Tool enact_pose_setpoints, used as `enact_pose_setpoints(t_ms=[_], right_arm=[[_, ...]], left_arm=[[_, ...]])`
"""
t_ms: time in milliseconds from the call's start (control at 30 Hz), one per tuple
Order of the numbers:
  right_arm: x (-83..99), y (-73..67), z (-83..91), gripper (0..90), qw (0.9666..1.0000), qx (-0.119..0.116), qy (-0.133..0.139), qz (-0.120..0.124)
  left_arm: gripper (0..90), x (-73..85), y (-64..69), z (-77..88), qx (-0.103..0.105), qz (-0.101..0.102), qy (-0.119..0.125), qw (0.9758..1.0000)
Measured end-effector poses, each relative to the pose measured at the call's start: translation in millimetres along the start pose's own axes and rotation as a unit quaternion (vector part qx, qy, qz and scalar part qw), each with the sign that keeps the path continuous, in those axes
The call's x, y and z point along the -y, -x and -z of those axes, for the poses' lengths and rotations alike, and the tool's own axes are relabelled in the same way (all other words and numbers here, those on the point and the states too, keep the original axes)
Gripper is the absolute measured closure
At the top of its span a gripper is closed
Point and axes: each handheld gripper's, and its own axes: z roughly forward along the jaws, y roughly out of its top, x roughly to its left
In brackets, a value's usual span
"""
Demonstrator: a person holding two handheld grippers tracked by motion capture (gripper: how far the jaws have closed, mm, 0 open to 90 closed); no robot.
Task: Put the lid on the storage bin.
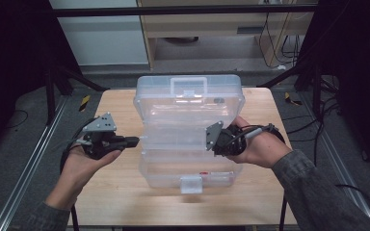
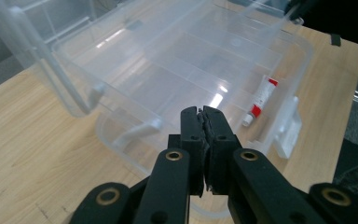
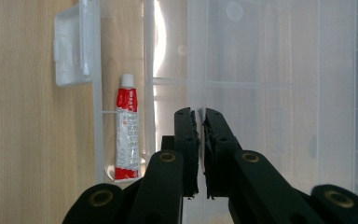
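A clear plastic compartment box (image 1: 143, 169) stands open on the wooden table, its lid (image 1: 188, 103) tilted up at the far side. A red-and-white tube (image 3: 127, 135) lies in a front compartment, along the front wall near the latch (image 3: 72, 44); the same tube (image 2: 261, 100) shows past my left jaws. My left gripper (image 1: 134, 141) hangs just left of the box, its jaws pressed together and empty (image 2: 203, 112). My right gripper (image 3: 200, 114) reaches into the box from the right, its jaws shut on a thin clear divider (image 3: 198, 56).
The table (image 1: 115, 192) has bare wood left, right and in front of the box. The white front latch (image 1: 191, 184) juts toward me. Dark frame bars and cables lie beyond the table's far corners.
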Motion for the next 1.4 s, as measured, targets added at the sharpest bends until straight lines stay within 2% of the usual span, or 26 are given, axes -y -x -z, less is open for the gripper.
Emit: enact_pose_setpoints(t_ms=[67, 167, 267, 333, 367, 400, 433, 633, 833, 1167, 1400], right_arm=[[0.3, 0.2, -0.1, 85.0, 1.0, 0.0, 0.002, -0.001], [0.3, 0.0, 0.0, 84.9, 1.0, 0.0, 0.001, 0.0], [0.1, 0.1, -0.2, 84.8, 1.0, 0.0, 0.001, 0.0], [0.0, -0.1, -0.1, 84.8, 1.0, 0.0, 0.0, -0.001], [0.1, -0.6, -0.2, 84.8, 1.0, 0.001, 0.0, -0.002], [0.1, -0.6, -0.2, 84.8, 1.0, 0.001, 0.0, -0.002], [0.5, -0.8, 0.2, 84.7, 1.0, 0.001, -0.001, -0.001], [1.3, -1.3, -0.2, 84.6, 1.0, 0.0, 0.003, -0.002], [2.3, -2.6, -0.5, 84.6, 1.0, 0.0, 0.004, -0.004], [2.4, -3.5, -1.5, 84.6, 1.0, -0.007, 0.005, -0.005], [3.8, -6.3, -2.1, 84.5, 0.9999, -0.006, 0.006, -0.005]], left_arm=[[88.8, -4.2, -5.0, -1.0, -0.005, 0.009, 0.003, 0.9999], [89.7, -13.1, -10.3, -4.4, -0.011, 0.013, -0.006, 0.9998], [89.6, -26.2, -15.7, -10.7, -0.018, 0.018, -0.029, 0.9992], [89.6, -29.3, -17.6, -11.5, -0.022, 0.019, -0.031, 0.9991], [89.5, -34.7, -24.9, -13.6, -0.023, 0.014, -0.022, 0.9994], [89.5, -34.7, -24.9, -13.6, -0.023, 0.014, -0.022, 0.9994], [89.5, -37.5, -28.8, -13.5, -0.021, 0.037, -0.019, 0.9989], [89.6, -41.3, -35.7, -15.6, -0.027, 0.048, -0.021, 0.9983], [89.5, -42.7, -36.8, -17.4, -0.035, 0.05, -0.017, 0.998], [89.5, -42.9, -42.2, -19.3, -0.035, 0.064, -0.009, 0.9973], [89.5, -41.2, -41.7, -19.7, -0.036, 0.064, -0.01, 0.9973]])
